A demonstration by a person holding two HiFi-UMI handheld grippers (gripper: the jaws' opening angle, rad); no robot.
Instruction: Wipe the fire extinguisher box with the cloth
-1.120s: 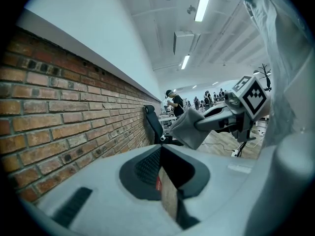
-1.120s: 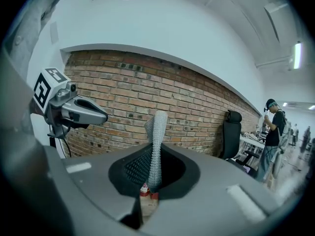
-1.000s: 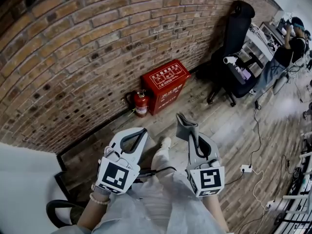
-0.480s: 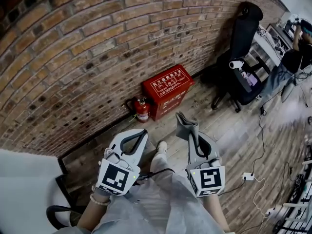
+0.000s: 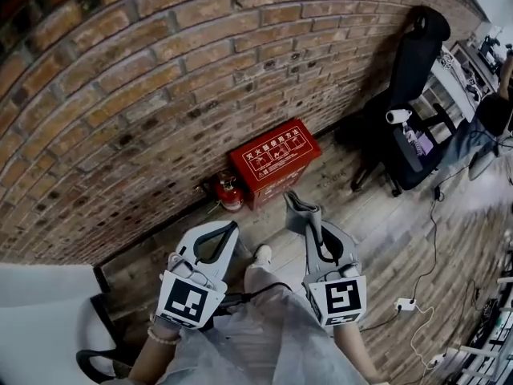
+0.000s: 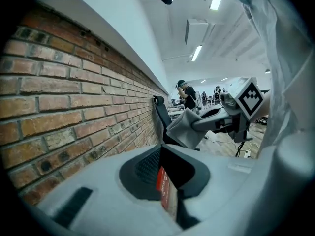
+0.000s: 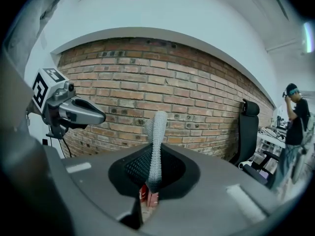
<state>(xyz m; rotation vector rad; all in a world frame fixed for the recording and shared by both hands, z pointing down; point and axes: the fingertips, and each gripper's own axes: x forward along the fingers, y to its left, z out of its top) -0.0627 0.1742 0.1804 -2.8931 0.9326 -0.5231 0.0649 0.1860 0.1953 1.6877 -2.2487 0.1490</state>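
Brick wall (image 5: 144,95) fills most of the head view. The fire extinguisher box (image 5: 274,157) sits at its foot on the wood floor (image 5: 361,215), with a red extinguisher (image 5: 230,192) just beside it, both well apart from the grippers. The box looks rigid and heavy enough to stay put under wiping, and its flat top is the easiest face. Cloth (image 7: 156,136) is a soft, limp, light knit, best pinched at one end. Right gripper (image 5: 308,215) is clamped on it that way. Left gripper (image 5: 231,228) has its jaws together, holding nothing. Only the head view shows the whole box. The gripper views show a red sliver of it, but they confirm the grip.
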